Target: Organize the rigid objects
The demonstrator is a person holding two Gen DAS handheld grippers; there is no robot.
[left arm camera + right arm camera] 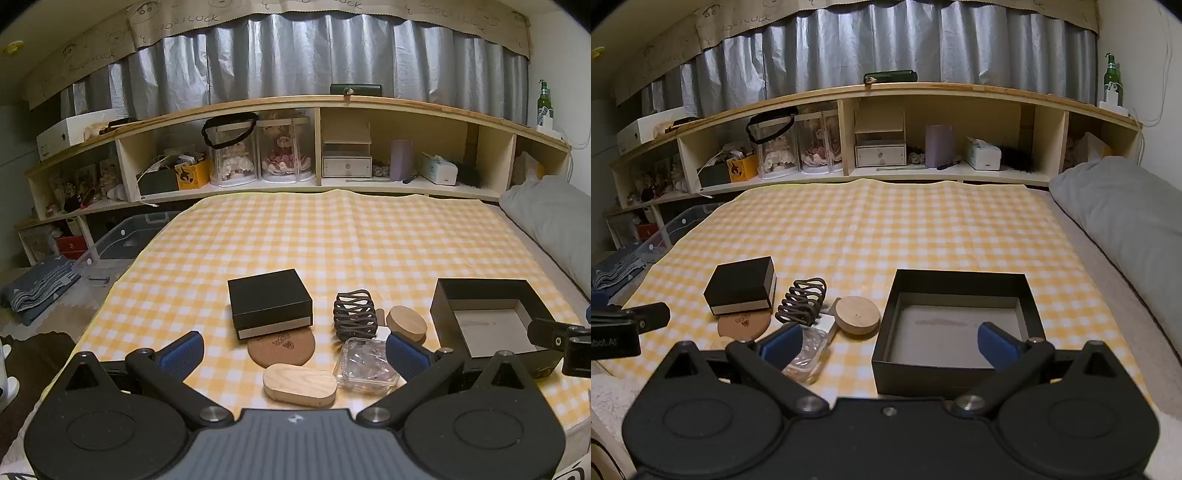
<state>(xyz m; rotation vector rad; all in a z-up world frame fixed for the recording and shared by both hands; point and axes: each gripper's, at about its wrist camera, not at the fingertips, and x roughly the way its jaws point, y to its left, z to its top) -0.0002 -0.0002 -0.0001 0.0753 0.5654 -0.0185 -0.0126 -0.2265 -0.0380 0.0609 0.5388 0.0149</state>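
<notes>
Fingers both grippers spread wide, holding nothing; open black box (pixel 960 328) near cloth (pixel 886 229) front edge.

Open black box (pixel 956 328) empty, upright. Left of it: round wooden disc (pixel 857 315), dark lattice holder (pixel 801 301), clear container (pixel 365 363), cork coaster (pixel 281 347), oval wood block (pixel 299 385), closed black box (pixel 269 302).
</notes>
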